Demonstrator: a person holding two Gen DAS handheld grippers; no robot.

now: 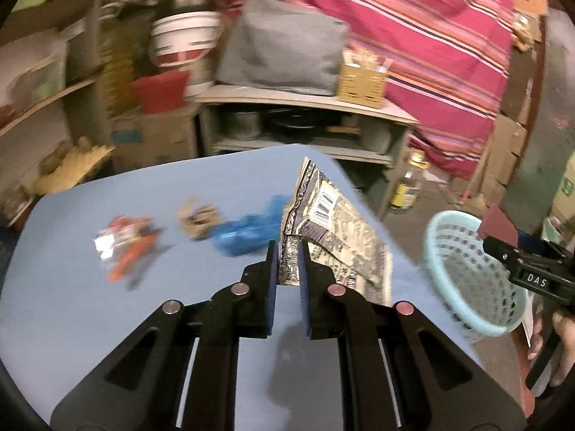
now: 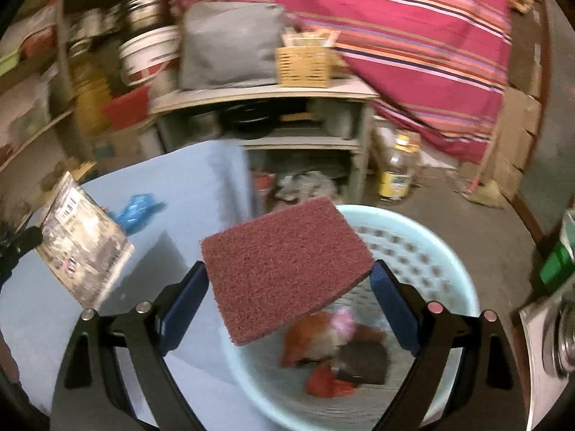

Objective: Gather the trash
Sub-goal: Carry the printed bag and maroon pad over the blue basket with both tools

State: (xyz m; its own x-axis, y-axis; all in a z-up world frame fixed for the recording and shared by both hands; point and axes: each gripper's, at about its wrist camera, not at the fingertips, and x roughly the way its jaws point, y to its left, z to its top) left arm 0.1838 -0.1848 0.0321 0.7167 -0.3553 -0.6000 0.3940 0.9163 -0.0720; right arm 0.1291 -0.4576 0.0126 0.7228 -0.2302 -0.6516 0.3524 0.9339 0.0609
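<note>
My left gripper is shut on the edge of a patterned snack wrapper with a barcode and holds it up above the blue table. The wrapper also shows in the right wrist view. My right gripper has its jaws wide apart; a maroon scouring pad sits between them, above the light blue basket. Whether the pads still touch it is unclear. On the table lie a blue wrapper, a brown crumpled scrap and a red-and-silver wrapper.
The basket stands at the table's right edge and holds red, pink and dark trash. Behind the table are a shelf unit, a bottle on the floor, a striped cloth and cardboard boxes.
</note>
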